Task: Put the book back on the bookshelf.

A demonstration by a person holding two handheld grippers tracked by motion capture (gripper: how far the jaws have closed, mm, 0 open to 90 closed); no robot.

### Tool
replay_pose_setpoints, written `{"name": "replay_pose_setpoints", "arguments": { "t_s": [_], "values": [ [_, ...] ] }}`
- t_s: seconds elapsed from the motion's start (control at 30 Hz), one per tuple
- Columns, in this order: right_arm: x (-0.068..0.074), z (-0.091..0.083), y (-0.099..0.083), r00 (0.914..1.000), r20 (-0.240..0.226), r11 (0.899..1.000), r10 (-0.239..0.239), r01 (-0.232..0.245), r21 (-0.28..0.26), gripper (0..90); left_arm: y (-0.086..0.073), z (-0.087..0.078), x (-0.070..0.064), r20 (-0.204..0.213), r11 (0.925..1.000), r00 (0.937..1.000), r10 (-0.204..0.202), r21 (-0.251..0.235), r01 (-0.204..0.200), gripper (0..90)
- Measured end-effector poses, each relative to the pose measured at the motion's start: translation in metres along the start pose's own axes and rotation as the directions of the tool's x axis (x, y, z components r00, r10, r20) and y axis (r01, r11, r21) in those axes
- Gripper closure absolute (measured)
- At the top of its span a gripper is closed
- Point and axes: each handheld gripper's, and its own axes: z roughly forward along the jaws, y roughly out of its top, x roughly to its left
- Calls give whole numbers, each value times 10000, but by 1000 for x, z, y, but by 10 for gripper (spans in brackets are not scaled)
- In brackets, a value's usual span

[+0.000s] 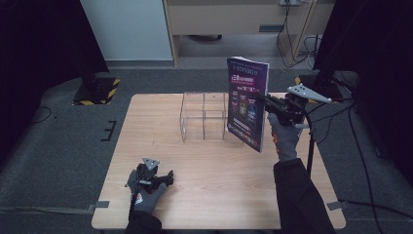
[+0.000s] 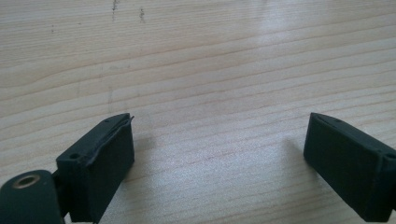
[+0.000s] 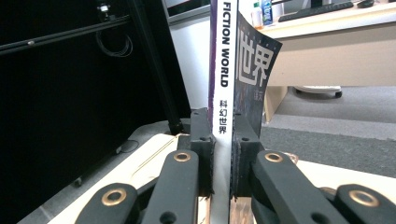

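Down at the near edge of the surface (image 1: 214,195), the left gripper (image 1: 163,178) is parked flat on the wood, and its jaws are seen spread wide apart in the left gripper view with only bare grain between them. Over on the far right, one magazine (image 1: 247,102) is held upright, lifted off the surface, by the right gripper (image 1: 267,100). From the right gripper view the white spine (image 3: 223,93) marked "FICTION WORLD" is pinched squarely between the two black jaws, which are clamped tight against it, with the cover (image 3: 254,70) flaring out to one side. One clear acrylic rack (image 1: 204,116) is seen standing just behind and left of the magazine. So that's one magazine, one rack, two grippers.
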Motion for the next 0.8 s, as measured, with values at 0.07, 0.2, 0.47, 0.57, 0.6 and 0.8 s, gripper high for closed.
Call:
{"name": "replay_pose_setpoints", "arguments": {
  "t_s": [0.07,0.2,0.47,0.57,0.6,0.8],
  "values": [
    [-2,4,0,9999,95,10000,77,-76,-62,829,0,0,0,-3,10000,10000,19,2,-19,74],
    [-5,12,-3,9996,293,9998,-7,12,-183,829,0,0,0,6,10000,10000,22,7,-22,72],
    [-8,29,-11,9972,727,9999,-169,170,-17,829,0,0,0,15,10000,10000,31,16,-31,68],
    [-9,33,-14,9965,821,9999,-139,134,76,829,0,0,0,12,10000,10000,33,16,-33,68],
    [-9,34,-15,9964,835,9998,-175,168,89,829,0,0,0,13,10000,10000,32,16,-32,68],
    [-12,44,-22,9954,958,9999,-79,64,156,829,0,0,0,12,10000,10000,34,17,-34,68]
  ]
}}
